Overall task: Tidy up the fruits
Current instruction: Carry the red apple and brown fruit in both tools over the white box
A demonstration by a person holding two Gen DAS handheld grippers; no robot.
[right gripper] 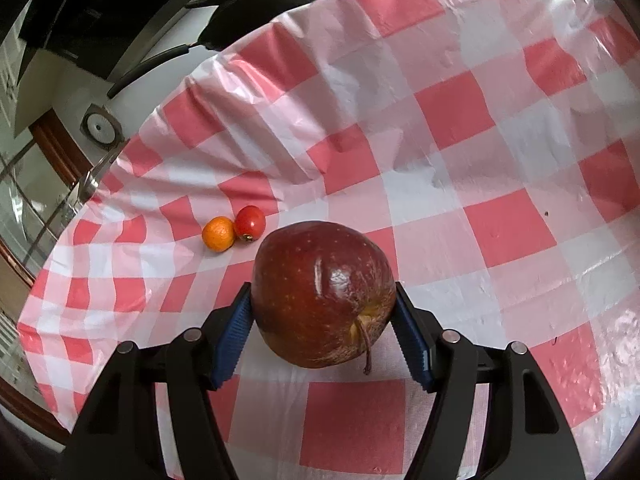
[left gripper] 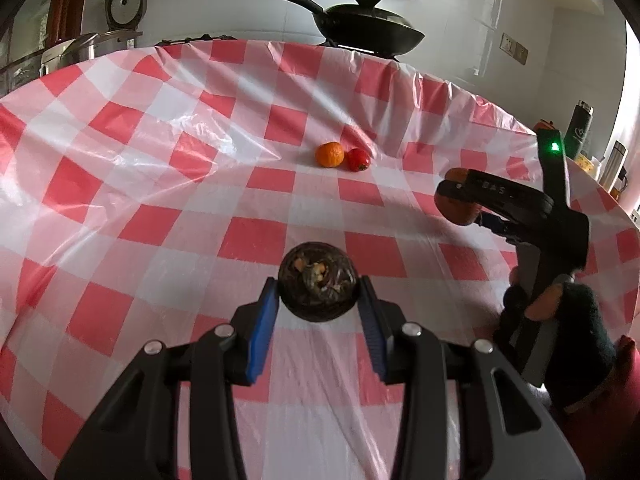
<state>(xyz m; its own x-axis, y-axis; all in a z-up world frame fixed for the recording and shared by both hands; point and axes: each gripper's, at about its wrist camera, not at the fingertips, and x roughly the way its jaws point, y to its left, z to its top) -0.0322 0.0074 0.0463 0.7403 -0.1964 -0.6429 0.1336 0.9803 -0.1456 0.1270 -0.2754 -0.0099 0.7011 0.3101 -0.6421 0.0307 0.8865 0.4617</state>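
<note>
A dark, round, wrinkled fruit [left gripper: 318, 280] with a dried stem end sits between the blue pads of my left gripper [left gripper: 319, 298], which is shut on it just above the checked tablecloth [left gripper: 160, 160]. My right gripper [right gripper: 323, 304] is shut on a large dark-red apple [right gripper: 320, 280], stem toward the camera. The left wrist view shows this gripper [left gripper: 456, 200] at the right, held by a gloved hand [left gripper: 568, 320]. Farther back on the cloth, a small orange [left gripper: 329, 154] [right gripper: 218, 233] and a small red fruit [left gripper: 358, 159] [right gripper: 249, 223] lie touching.
A black lidded wok [left gripper: 368, 26] stands behind the table's far edge, and steel pots [left gripper: 76, 50] sit at the back left. Bottles and flasks [left gripper: 580, 132] stand off the right edge. The plastic cloth is wrinkled and glossy.
</note>
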